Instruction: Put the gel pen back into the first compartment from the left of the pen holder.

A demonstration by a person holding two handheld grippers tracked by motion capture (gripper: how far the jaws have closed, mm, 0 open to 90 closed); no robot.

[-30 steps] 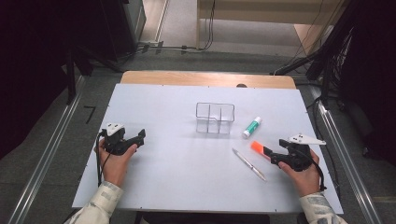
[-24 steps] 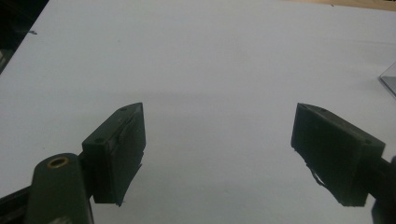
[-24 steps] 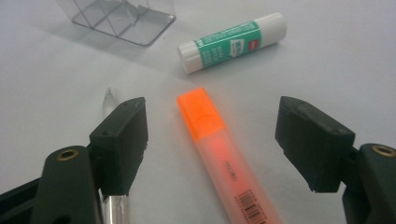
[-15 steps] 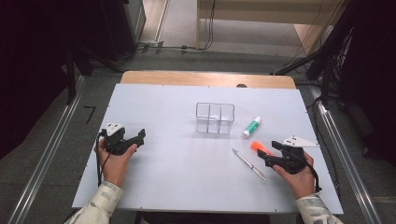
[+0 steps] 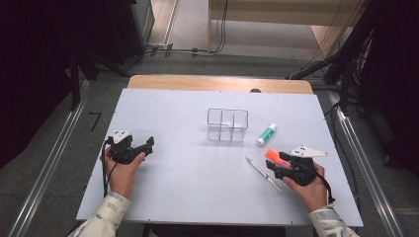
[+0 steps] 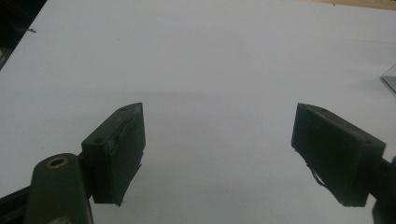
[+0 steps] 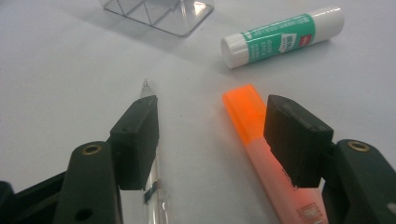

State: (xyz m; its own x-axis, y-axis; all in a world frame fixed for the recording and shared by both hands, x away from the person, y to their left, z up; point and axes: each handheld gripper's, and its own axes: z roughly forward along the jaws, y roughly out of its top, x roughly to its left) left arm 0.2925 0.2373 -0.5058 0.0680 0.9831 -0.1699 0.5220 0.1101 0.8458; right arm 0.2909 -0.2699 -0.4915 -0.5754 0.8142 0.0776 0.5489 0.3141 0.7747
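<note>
An orange highlighter (image 5: 274,157) lies on the white table (image 5: 188,197) at the right, beside a clear pen (image 5: 261,172). My right gripper (image 5: 271,169) hangs low over both, open. In the right gripper view its jaws (image 7: 212,109) have just been closing. The highlighter (image 7: 245,121) lies between them, close to the right jaw, with no pad pressing on it. The pen (image 7: 147,89) runs under the left jaw. My left gripper (image 5: 149,142) rests open at the table's left, and nothing is between its jaws (image 6: 219,116).
A green and white glue stick (image 5: 267,134) lies just beyond the highlighter, seen close up in the right gripper view (image 7: 280,35). A clear divided box (image 5: 227,124) stands mid-table. One corner of the box (image 6: 390,77) shows at the left gripper view's right edge.
My right gripper has slid a little left, over the pen and the highlighter, and its jaws stand narrower. The left gripper and the objects have not moved.
</note>
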